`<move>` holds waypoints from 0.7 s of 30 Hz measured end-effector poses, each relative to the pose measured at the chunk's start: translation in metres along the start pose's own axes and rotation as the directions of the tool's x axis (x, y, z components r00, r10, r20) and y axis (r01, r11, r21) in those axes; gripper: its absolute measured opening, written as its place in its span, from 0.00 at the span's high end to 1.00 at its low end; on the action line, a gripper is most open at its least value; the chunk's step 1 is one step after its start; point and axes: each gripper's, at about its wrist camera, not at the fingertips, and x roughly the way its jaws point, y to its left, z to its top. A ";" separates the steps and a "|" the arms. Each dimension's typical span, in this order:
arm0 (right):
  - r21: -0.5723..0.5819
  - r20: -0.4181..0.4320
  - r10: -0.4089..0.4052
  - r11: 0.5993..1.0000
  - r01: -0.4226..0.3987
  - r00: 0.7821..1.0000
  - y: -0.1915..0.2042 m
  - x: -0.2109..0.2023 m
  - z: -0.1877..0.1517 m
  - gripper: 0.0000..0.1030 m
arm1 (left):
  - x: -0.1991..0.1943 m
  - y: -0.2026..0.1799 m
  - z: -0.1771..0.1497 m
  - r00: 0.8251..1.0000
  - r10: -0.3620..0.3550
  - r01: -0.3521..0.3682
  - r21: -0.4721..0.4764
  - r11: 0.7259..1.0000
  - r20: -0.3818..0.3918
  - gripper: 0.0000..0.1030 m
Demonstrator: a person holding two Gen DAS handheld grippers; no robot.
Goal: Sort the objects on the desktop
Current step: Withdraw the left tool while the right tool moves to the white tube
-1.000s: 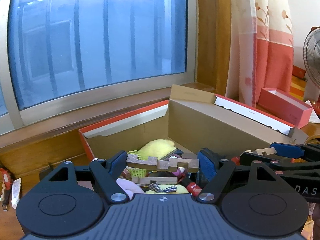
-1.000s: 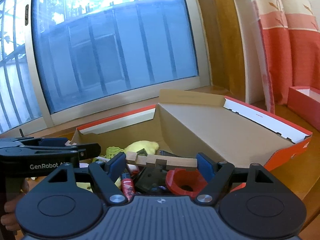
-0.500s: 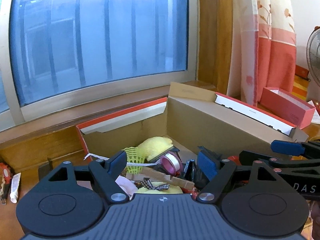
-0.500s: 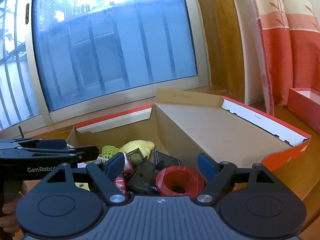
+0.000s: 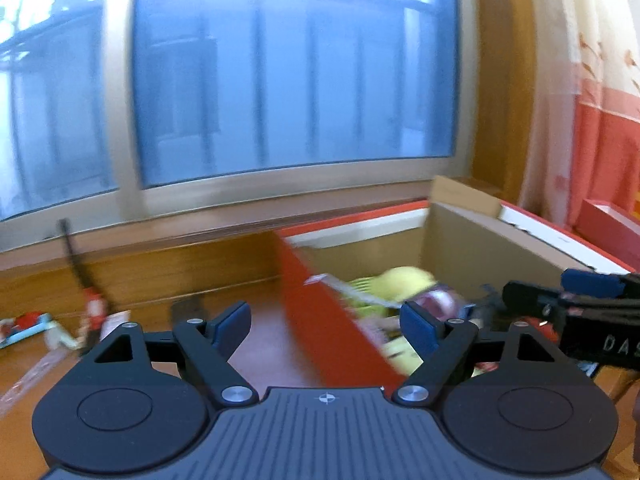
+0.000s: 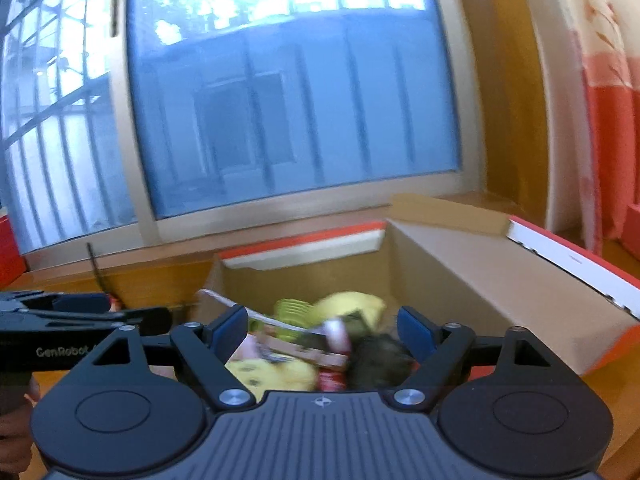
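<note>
A large cardboard box [image 6: 472, 280], orange outside and plain brown inside, is sitting open on the glossy wooden surface [image 5: 256, 320] under the window [image 5: 296, 92]. Both views are blurring. In the right view its heaped contents are lying straight ahead at 12 o'clock: a soft yellow plush [image 6: 352, 304], a ribbed green plastic piece [image 6: 292, 310], a flat brown strip [image 6: 300, 350], and a dark lump [image 6: 380, 360].

The left gripper [image 5: 326, 326] is holding its jaws wide apart with nothing between them; the box's smooth orange wall [image 5: 332, 328] is running through the gap, with the contents off at 2 o'clock. The right gripper [image 6: 322, 330] is likewise gaping and gripping nothing, the heap lying just beyond its blue pads [image 6: 230, 326].

Small blurred items [image 5: 92, 312] are lying on the surface at 9 o'clock in the left view.
</note>
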 end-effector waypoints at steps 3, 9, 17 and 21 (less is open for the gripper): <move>-0.004 -0.012 0.034 0.999 -0.034 0.999 0.038 0.001 -0.002 0.19 | -0.019 0.042 -0.009 0.999 0.047 -0.047 -0.042 0.998 -0.017 0.21; -0.002 -0.059 0.112 0.994 -0.112 0.992 0.124 0.006 -0.022 0.19 | -0.058 0.127 -0.030 0.989 0.140 -0.144 -0.090 0.986 -0.051 0.21; -0.068 -0.156 0.209 0.973 -0.222 0.965 0.219 0.022 -0.044 0.19 | -0.082 0.211 -0.058 0.969 0.226 -0.241 -0.162 0.957 -0.104 0.19; -0.126 -0.168 0.237 0.957 -0.260 0.957 0.245 0.041 -0.042 0.19 | -0.073 0.234 -0.062 0.954 0.272 -0.292 -0.193 0.937 -0.122 0.19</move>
